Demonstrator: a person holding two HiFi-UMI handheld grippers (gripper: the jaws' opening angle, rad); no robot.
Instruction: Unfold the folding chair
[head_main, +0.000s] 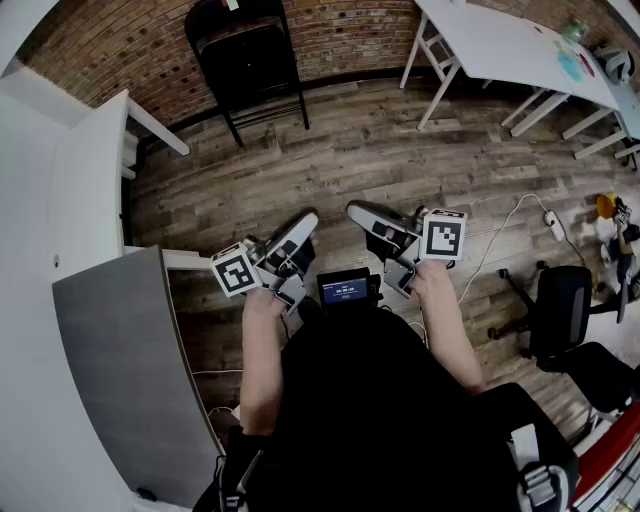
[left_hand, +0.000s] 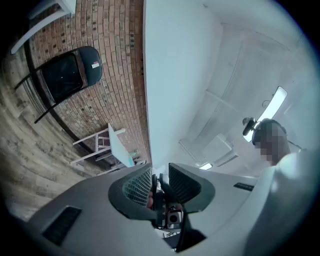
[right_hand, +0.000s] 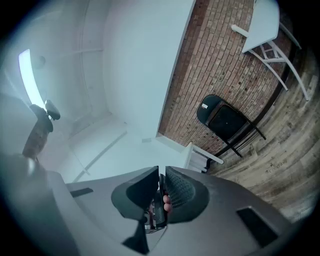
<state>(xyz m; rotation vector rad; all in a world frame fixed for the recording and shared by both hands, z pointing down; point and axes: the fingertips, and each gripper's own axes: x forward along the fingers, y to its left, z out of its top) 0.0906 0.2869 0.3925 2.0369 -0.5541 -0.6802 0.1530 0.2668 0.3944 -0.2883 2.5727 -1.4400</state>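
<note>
The folding chair (head_main: 245, 60) is black and folded flat, and it leans upright against the brick wall at the far side of the room. It also shows in the left gripper view (left_hand: 70, 75) and the right gripper view (right_hand: 225, 120), well away from both grippers. My left gripper (head_main: 305, 222) is held in front of my body over the wooden floor. Its jaws (left_hand: 160, 172) stand apart with nothing between them. My right gripper (head_main: 358, 212) is beside it, tips nearly facing the left one. Its jaws (right_hand: 161, 172) are shut on nothing.
A white trestle table (head_main: 510, 45) stands at the back right. A white desk (head_main: 90, 170) and a grey panel (head_main: 120, 360) are on my left. A black office chair (head_main: 560, 310) and a power strip with cable (head_main: 553, 225) are on the right. Bare wooden floor lies between me and the folding chair.
</note>
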